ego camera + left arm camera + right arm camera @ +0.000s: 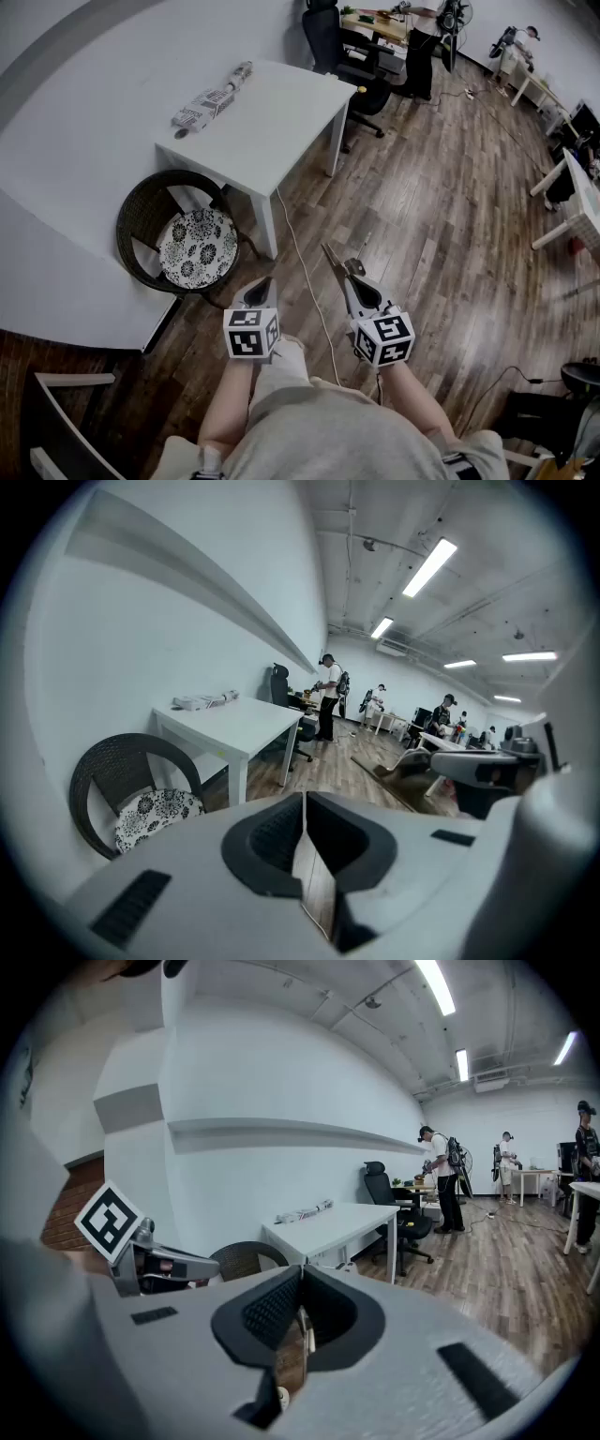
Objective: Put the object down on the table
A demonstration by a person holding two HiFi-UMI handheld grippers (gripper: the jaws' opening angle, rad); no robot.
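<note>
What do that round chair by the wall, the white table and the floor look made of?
The chair looks like dark woven wicker or rattan: its curved back shows a fine weave. Its cushion seems fabric, printed with flowers. The table is smooth matt white, likely painted or laminated board. The floor shows brown wood-grain planks, wood or laminate.

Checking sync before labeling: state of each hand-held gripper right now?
Left hand-held gripper: closed, nothing held.
Right hand-held gripper: closed, nothing held.
</note>
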